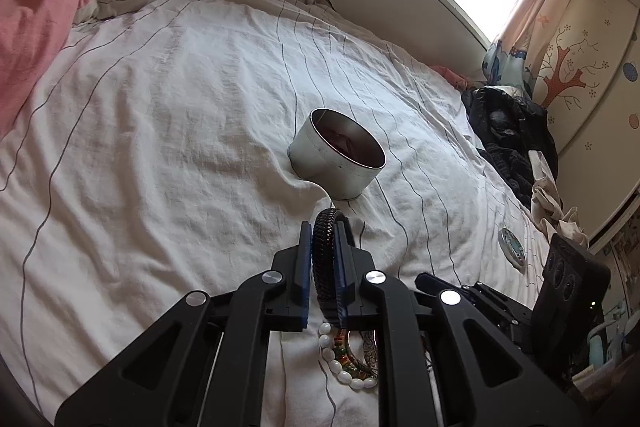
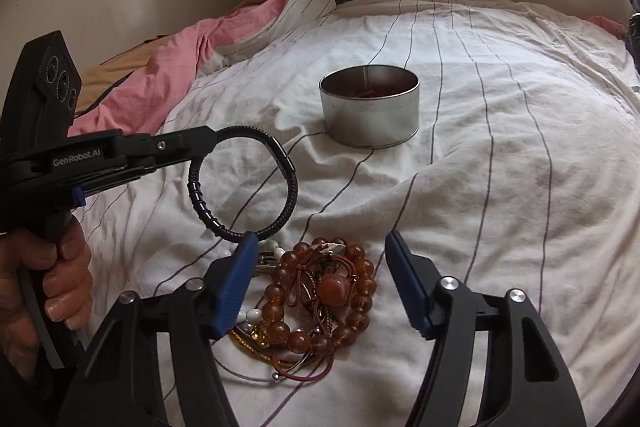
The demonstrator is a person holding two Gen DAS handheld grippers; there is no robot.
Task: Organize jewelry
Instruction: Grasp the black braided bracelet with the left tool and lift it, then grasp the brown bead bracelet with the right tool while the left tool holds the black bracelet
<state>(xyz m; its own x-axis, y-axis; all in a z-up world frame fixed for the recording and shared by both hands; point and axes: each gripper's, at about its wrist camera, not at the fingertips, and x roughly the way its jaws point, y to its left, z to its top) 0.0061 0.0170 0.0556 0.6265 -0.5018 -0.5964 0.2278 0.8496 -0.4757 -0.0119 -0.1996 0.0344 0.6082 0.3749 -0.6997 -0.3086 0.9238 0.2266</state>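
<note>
My left gripper (image 1: 323,231) is shut on a black braided bracelet (image 1: 325,259) and holds it above the bed; it also shows in the right wrist view (image 2: 208,139), with the bracelet (image 2: 244,183) hanging as a ring. A round metal tin (image 1: 336,157) stands open on the sheet ahead, also in the right wrist view (image 2: 370,113), with something dark red inside. A pile of bracelets, amber beads (image 2: 320,299) and white beads (image 1: 340,359), lies on the sheet. My right gripper (image 2: 320,247) is open just above the pile, its fingers on either side.
The bed has a white striped sheet (image 1: 160,127). A pink quilt (image 1: 40,19) lies at the far left. Dark clothes (image 1: 508,131) are heaped at the right edge. A small round lid-like disc (image 1: 512,247) lies on the sheet at right.
</note>
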